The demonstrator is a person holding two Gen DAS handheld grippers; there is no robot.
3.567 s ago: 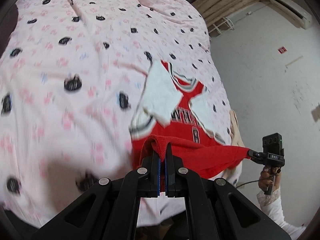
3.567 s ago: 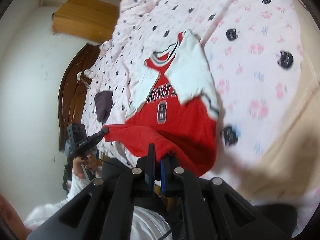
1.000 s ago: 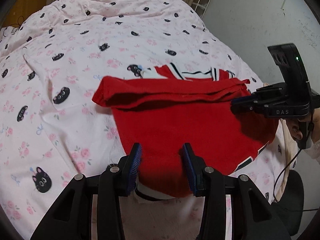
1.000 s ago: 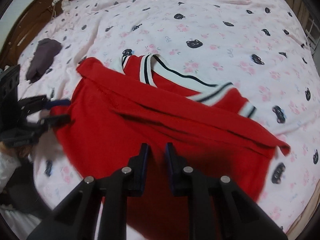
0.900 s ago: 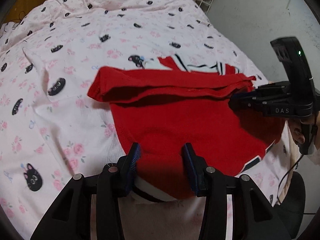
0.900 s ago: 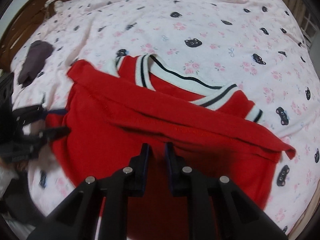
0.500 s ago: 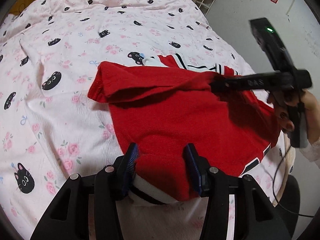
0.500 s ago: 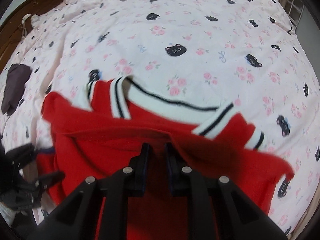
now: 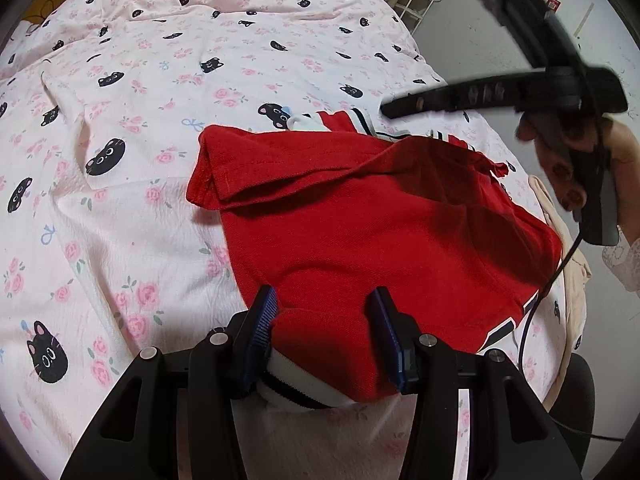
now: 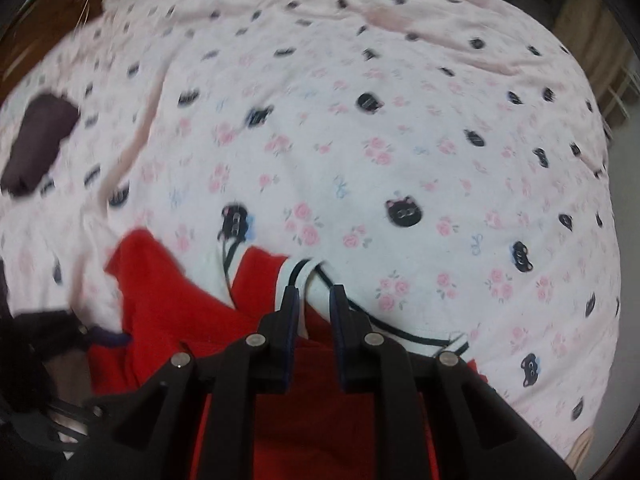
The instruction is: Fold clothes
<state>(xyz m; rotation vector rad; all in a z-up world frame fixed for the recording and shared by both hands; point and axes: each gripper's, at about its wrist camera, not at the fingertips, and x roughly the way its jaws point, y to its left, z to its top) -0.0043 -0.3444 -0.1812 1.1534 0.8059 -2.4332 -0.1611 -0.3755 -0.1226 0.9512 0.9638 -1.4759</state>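
Your right gripper (image 10: 314, 300) has swung from the folded hem to the jersey (image 9: 380, 232) collar, jaws narrow and empty. Your left gripper (image 9: 324, 320), just widened, straddles the near fold at the bed's (image 9: 120, 208) near edge.

Soft even indoor light, no glare; left view sharp, right view motion-blurred; fisheye bends edges, dark corners.
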